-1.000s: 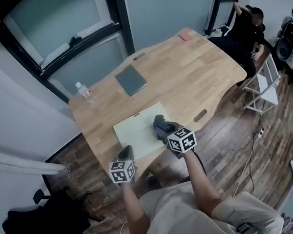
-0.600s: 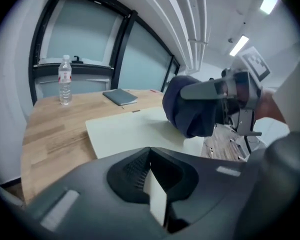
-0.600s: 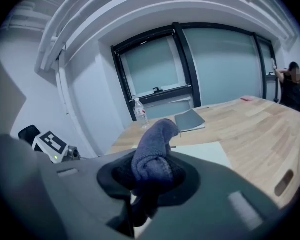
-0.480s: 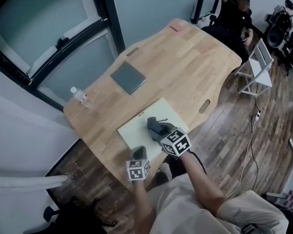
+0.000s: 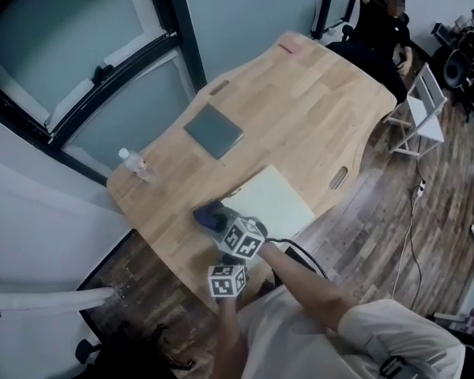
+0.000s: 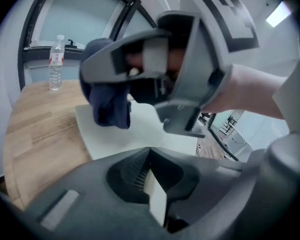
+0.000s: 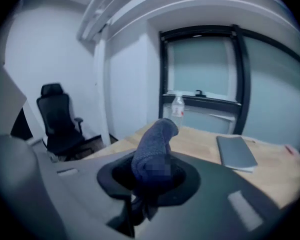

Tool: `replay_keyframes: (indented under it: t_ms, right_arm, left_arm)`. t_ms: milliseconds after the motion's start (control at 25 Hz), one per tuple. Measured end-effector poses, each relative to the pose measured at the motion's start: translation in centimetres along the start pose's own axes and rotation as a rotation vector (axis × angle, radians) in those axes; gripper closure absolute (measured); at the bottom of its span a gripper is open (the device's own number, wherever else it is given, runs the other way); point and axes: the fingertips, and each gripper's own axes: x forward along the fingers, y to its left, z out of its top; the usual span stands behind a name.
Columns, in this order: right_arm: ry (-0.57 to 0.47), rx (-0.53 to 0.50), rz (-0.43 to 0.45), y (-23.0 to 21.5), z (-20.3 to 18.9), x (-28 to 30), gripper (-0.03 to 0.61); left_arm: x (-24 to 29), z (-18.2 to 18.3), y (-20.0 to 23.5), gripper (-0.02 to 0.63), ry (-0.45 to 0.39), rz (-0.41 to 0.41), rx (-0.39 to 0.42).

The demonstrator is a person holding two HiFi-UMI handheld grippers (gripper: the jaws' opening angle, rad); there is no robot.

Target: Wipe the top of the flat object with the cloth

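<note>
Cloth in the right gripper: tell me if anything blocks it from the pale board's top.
Nothing visible does. The cloth, clamped in the right gripper, hangs over one corner of the pale board, whose top is bare.

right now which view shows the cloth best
The right gripper view: the cloth fills its middle, weave visible, clamped in the jaws of the right gripper. The left gripper view shows it from the side, hanging from those jaws at the edge of the pale board. The head view shows only a small dark patch.
</note>
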Motion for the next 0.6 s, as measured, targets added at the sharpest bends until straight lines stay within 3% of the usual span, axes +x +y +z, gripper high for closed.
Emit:
replay_keyframes:
  t_ms: [120, 240, 440, 600]
  right_arm:
    - [0.166, -0.162, 0.106, 2.9, -3.8, 3.4, 0.497]
    - [0.277, -0.263, 0.128, 4.1, -5.6, 4.9, 0.495]
    - [0.329, -0.311, 0.076, 2.7, -5.5, 6.2, 0.495]
    - [0.329, -0.288, 0.003, 1.4, -5.7, 6.0, 0.495]
  left_arm:
    - [0.3, -0.2, -0.4, 0.606, 0.014, -0.016, 0.009]
    - [0.1, -0.4, -0.4, 0.606, 0.016, -0.019, 0.011]
    - [0.1, 0.0, 0.0, 0.606, 0.007, -0.022, 0.017]
    - [0.3, 0.2, 0.2, 0.606, 0.012, -0.007, 0.014]
